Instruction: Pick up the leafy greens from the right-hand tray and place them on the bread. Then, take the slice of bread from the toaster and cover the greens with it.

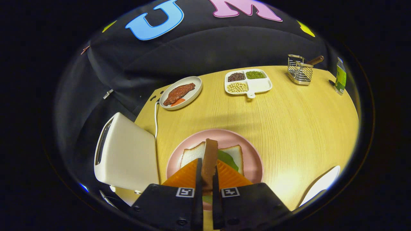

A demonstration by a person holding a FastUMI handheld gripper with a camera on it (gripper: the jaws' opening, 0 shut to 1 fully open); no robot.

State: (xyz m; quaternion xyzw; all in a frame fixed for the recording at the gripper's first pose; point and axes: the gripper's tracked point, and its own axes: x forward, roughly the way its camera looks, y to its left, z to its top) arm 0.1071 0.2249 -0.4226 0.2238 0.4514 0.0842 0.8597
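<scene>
pinching bread slice (209,160), gripper (207,175) closed

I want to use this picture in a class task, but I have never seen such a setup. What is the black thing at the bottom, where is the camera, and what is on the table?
The camera rides on a hand-held gripper, a two-finger tool that a person carries. It looks forward along the two black fingers.

The fingers are shut on a slice of bread, seen edge-on. It is held over a pink plate on which another slice lies with a green leaf on it.

Everything stands on a wooden table. Beside the plate is a white toaster with its cord. Farther off are a plate with a piece of meat, a divided tray with beans and grains in three sections, a wire rack and a bottle.
</scene>
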